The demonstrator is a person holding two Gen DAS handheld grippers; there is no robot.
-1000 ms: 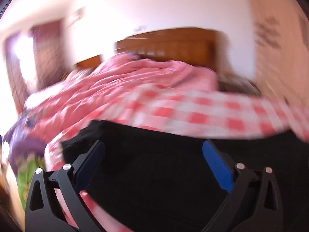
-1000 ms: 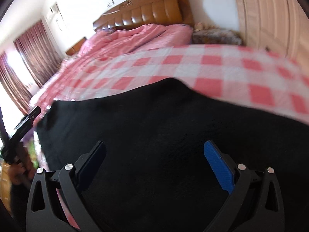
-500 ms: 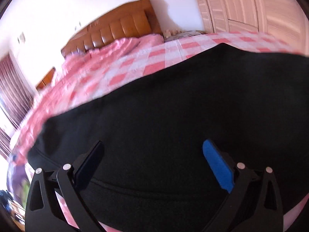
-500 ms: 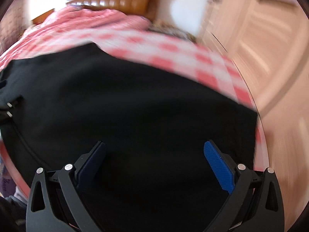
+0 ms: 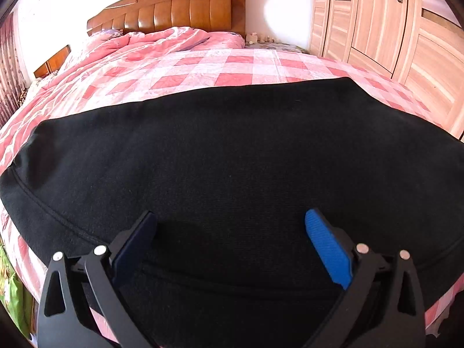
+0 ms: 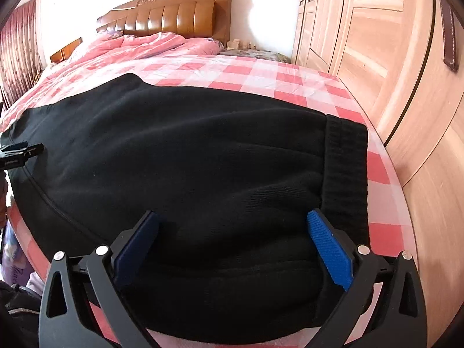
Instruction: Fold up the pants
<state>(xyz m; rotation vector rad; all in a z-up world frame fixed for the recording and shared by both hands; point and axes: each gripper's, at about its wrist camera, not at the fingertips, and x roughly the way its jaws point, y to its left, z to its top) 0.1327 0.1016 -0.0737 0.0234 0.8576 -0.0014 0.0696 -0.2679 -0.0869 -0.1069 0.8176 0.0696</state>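
A: What's changed on the bed (image 5: 203, 66)?
B: Views have steadied; the black pants (image 5: 232, 159) lie flat ahead of and under both claws.
A: And the claws?
B: Left claw (image 5: 230, 229) and right claw (image 6: 232, 227) are spread wide as before, holding nothing; the ribbed cuff (image 6: 345, 168) now sits just right of the right claw.

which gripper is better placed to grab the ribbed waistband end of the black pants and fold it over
Right. The right gripper hangs open over the black fleece pants right beside their ribbed waistband. The left gripper faces only plain fabric.
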